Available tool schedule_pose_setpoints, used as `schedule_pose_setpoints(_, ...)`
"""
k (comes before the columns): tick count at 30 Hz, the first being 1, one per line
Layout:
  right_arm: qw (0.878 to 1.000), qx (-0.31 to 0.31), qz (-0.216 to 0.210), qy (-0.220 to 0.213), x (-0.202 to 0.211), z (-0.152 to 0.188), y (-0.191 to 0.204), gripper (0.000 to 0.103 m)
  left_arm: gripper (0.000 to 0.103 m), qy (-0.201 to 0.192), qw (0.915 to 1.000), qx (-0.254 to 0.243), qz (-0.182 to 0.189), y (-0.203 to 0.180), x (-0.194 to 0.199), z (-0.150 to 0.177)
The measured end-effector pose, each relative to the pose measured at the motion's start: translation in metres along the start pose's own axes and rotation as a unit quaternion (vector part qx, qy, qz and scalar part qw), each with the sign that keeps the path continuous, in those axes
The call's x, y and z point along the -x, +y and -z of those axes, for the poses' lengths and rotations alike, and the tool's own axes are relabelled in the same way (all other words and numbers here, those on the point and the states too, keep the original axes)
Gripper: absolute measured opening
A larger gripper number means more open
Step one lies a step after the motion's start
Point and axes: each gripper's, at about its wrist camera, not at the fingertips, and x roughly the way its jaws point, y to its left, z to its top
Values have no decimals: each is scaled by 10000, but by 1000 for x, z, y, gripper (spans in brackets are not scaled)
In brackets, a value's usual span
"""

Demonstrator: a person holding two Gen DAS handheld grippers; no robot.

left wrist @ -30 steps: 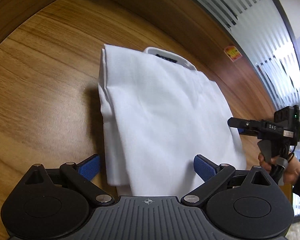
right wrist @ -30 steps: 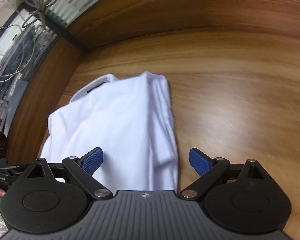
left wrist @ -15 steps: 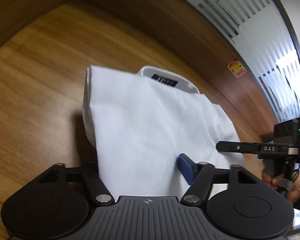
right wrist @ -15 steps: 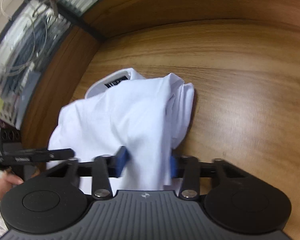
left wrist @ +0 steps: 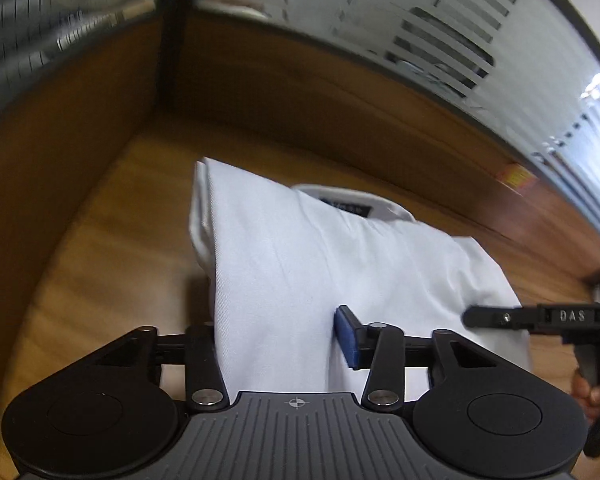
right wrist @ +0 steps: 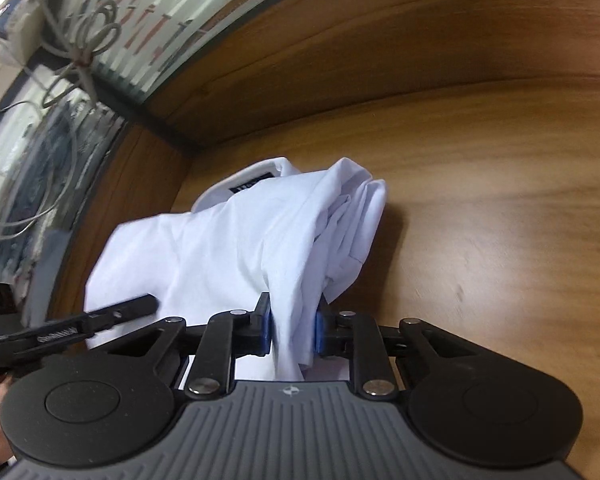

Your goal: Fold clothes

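- Left wrist view: a white shirt [left wrist: 300, 264] lies on the wooden table [left wrist: 92, 248], folded into a long panel with its collar and dark neck label at the far end.
- Near end of the shirt is lifted off the table and gathered between the pads of the left gripper [left wrist: 276, 340], which is clenched on the cloth; one blue pad presses into the fabric, the other is hidden behind it.
- Right wrist view shows the shirt [right wrist: 228, 248] from its other long side: that edge is bunched into loose rolled folds, less tidy than the flat panel beside it.
- Right gripper [right wrist: 292, 328] is likewise clamped on the shirt, both blue pads squeezing a hanging fold of the near edge.
- Each gripper appears in the other's view, just beside the shirt's near corner (the left one [right wrist: 100, 320] a dark bar at the shirt's left, the right one [left wrist: 540, 316] at its right, with part of a hand [left wrist: 588, 392] below it).
- No containers are in sight; the shirt rests directly on the table, near the corner where two wooden wall panels meet.
- Compared with a second ago, both grippers have gone from wide apart to closed on the cloth, and the near end has risen, bringing the glass partition [left wrist: 440, 28] above the panels into view.
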Motion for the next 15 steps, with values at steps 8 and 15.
schedule_pose_setpoints(8, 9995, -61, 271, -116, -20, -5, 11, 25, 88, -365, 9958, -699, -469, -11, 31, -6)
schedule_pose_setpoints(15, 9988, -100, 468, -100, -17, 7, 14, 34, 90, -643, 9959, -408, -489, -18, 75, 32)
